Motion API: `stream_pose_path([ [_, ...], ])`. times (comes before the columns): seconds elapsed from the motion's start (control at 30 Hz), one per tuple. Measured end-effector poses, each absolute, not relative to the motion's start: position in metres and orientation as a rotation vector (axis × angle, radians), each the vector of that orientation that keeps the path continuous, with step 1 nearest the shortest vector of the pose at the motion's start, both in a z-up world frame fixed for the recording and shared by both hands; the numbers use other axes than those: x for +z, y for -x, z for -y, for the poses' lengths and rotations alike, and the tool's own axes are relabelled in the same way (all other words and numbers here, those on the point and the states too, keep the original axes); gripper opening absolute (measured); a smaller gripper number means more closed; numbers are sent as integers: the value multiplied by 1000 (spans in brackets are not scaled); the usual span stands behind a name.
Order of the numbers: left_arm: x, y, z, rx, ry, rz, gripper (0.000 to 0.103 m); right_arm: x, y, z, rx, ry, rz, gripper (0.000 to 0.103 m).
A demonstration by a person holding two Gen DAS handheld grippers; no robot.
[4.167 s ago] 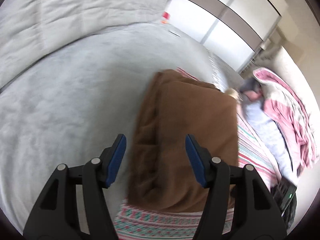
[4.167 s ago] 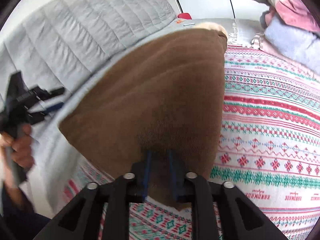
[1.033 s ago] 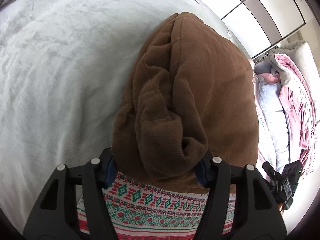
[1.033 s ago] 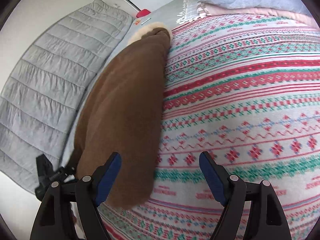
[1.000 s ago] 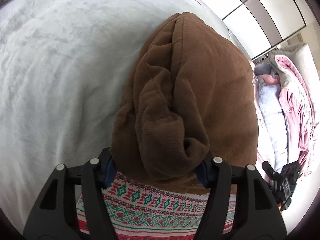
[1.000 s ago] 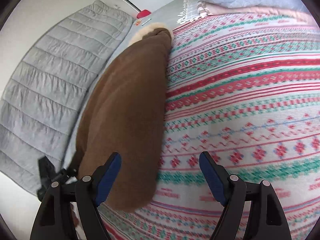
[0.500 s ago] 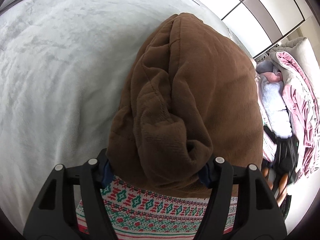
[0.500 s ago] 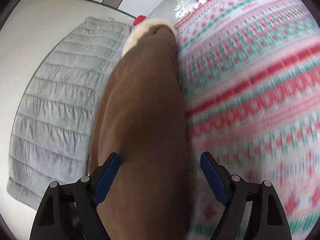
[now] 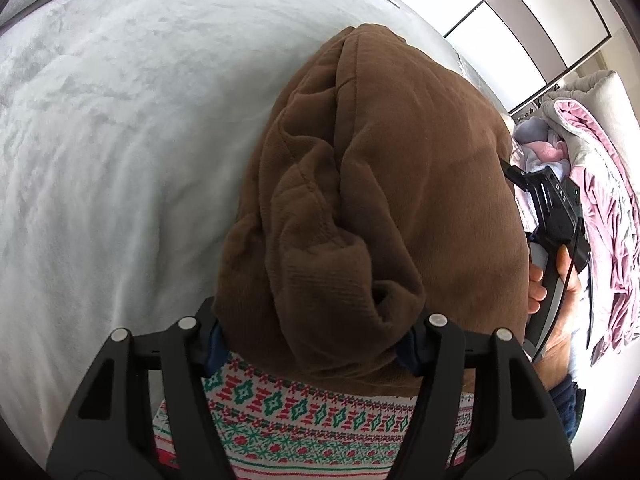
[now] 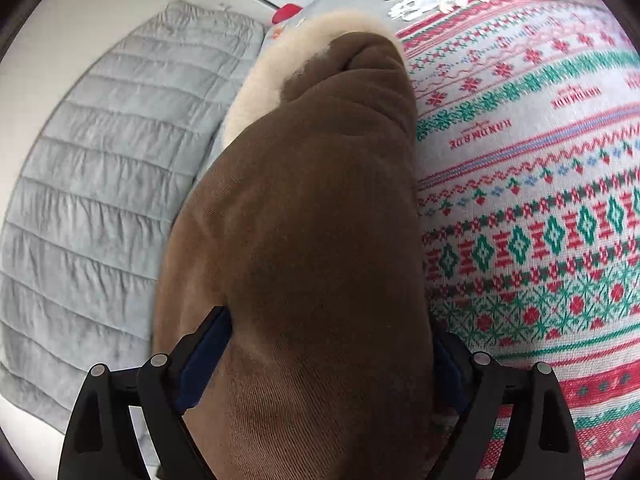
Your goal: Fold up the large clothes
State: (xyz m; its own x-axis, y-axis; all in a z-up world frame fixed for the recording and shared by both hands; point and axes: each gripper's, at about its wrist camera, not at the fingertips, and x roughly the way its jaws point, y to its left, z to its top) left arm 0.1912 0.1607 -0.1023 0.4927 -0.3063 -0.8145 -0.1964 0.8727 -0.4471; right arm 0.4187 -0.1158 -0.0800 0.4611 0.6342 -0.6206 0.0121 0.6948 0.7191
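Where the brown garment [image 9: 380,180] lies folded into a long thick bundle, it rests partly on the patterned blanket [image 10: 540,240] and partly on the grey bedspread [image 9: 120,140]. Its long axis runs away from both cameras. Cream lining [image 10: 260,72] shows at the far end in the right wrist view.

1. Left gripper [image 9: 312,346]: positioned at the near, bunched end of the garment. The jaws are closing, with that end between them. Both blue pads are sunk into the fabric, which bulges up and over them. The gripper points steeply down at the bed.

2. Right gripper [image 10: 326,360]: positioned over the other near corner of the bundle. The jaws stand wide and the garment fills the gap from side to side. The left pad lies against the fabric; the right pad is mostly hidden, so the jaws appear to straddle the bundle rather than clamp it.

3. Right hand [image 9: 560,292]: visible in the left wrist view, wrapped around the handle of its gripper, just beside the right edge of the garment.

Surroundings: a grey quilt [image 10: 100,180] lies beyond the left edge of the garment. A pile [image 9: 600,180] of pink and grey clothes sits at the far right, well apart from the bundle.
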Motion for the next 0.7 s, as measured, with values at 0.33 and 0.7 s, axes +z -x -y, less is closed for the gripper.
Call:
stream_pose_path([
  [0.33, -89, -191, -149, -87, 428, -1008, 42, -25, -388, 63, 278, -369, -929, 47],
  [0.7, -69, -185, -148, -122, 390, -931, 37, 7, -360, 48, 256, -270, -805, 40],
])
